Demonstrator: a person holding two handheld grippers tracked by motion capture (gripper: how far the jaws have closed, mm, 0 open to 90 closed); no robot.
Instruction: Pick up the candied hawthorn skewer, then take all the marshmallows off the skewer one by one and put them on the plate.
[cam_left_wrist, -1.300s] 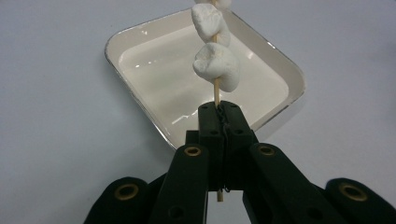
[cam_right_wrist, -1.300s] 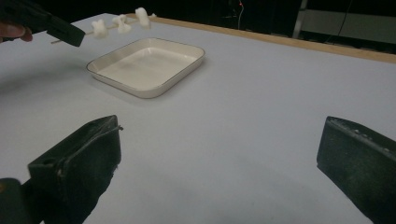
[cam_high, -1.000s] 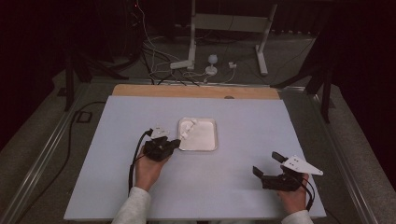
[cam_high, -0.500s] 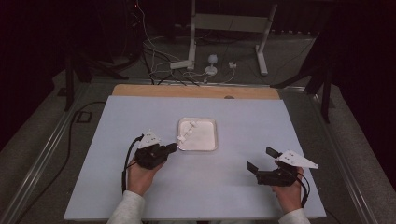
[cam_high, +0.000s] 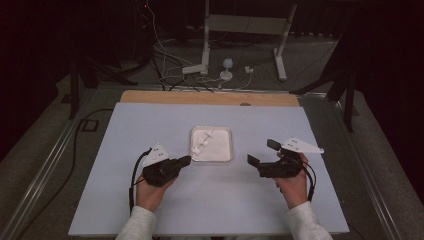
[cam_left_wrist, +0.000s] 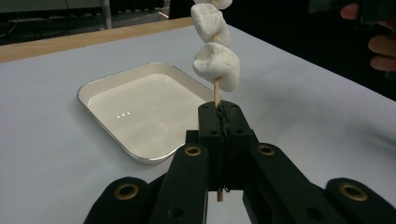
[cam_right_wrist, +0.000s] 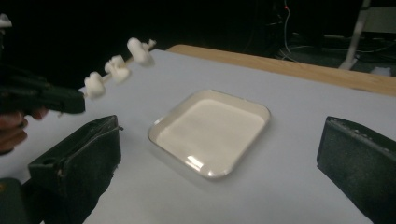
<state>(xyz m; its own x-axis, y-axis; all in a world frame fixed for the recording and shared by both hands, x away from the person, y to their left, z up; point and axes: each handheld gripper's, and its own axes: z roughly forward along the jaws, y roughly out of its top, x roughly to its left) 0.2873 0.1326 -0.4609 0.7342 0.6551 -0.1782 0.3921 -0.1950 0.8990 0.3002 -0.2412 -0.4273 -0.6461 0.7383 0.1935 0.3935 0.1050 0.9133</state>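
my left tool (cam_high: 185, 160) has its jaws pressed together on the bare lower end of a thin wooden skewer (cam_left_wrist: 216, 91) threaded with white marshmallows (cam_left_wrist: 217, 66), and in the left gripper view the stick rises straight out of the clamp with a short stub poking out below. the skewer sits over the near left edge of a shallow white tray (cam_high: 224, 150) at the middle of the pale worktop (cam_high: 150, 125); from above its marshmallows overlap the tray's left side, and i cannot tell how high they hang over it. my right tool (cam_high: 260, 153) is spread wide with nothing between its jaws, well apart from the tray on its right. in the right gripper view the tray lies between the two open jaws, farther off, with nothing between them and it, and the skewer slants up at the left with three marshmallows spaced along it. the top marshmallow is cut off by the upper edge of the left gripper view, so i cannot count them there. the tray looks bare inside, with small glints on its glossy floor. a strip of wood (cam_high: 210, 98) runs along the worktop's far edge, and beyond it, on the dark floor, lie tangled cables (cam_high: 170, 62) and the white feet of a stand (cam_high: 280, 50). the surrounding room is too dark to make out.
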